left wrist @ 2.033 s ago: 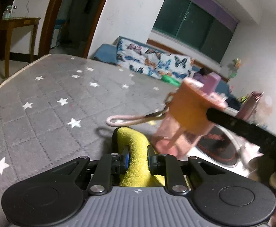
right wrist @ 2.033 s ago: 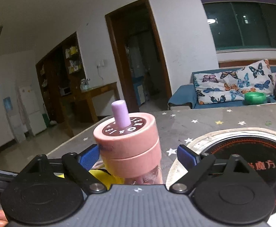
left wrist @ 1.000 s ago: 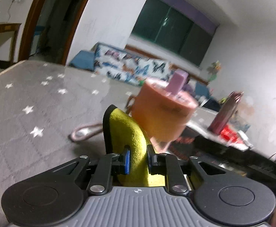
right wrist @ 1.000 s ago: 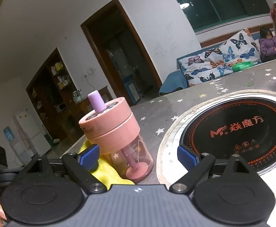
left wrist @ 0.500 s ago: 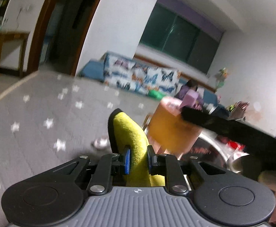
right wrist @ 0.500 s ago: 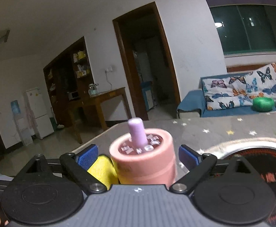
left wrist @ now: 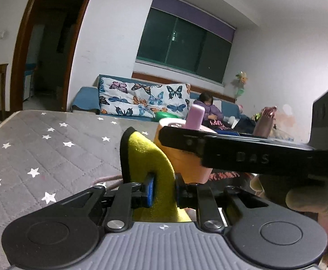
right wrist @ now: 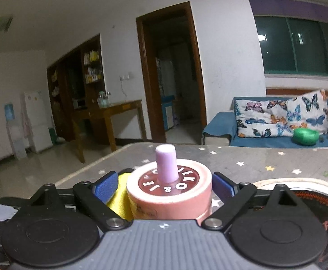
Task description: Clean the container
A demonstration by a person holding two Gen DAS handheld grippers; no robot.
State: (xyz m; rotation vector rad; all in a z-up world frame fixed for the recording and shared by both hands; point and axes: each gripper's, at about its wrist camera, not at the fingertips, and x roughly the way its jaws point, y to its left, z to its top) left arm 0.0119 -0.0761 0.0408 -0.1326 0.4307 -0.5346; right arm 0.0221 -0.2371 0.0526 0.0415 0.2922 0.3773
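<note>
Two grippers work side by side over a grey tabletop (left wrist: 40, 148) with white stars. The left gripper (left wrist: 162, 190) points slightly downward, and its blue pads are pressed together on a yellow cloth (left wrist: 150, 157), which stands up between them and leans against the side of the pink container (left wrist: 181, 157). The right gripper (right wrist: 164, 187) also points a little downward, with the container (right wrist: 168, 193) between its two blue pads; the jaws are closing, and the right pad is at the lid's edge, while the left pad is still a little apart from it. In the left wrist view one black finger of the right gripper crosses in front of the container and hides its middle part. Part of a hand (left wrist: 310, 200) shows under this finger at the right edge.

The container has a wide pink lid with a dark red disc and a lilac spout (right wrist: 166, 165) standing upright. A pink strap (left wrist: 110, 180) lies on the tabletop beside it. Just right of the container a round black cooktop (right wrist: 316, 204) is set into the tabletop. Behind the far edge is a blue sofa (right wrist: 222, 126) with a butterfly cushion (left wrist: 141, 99) and a green bowl (right wrist: 305, 136); a person in purple (left wrist: 208, 110) sits there.
</note>
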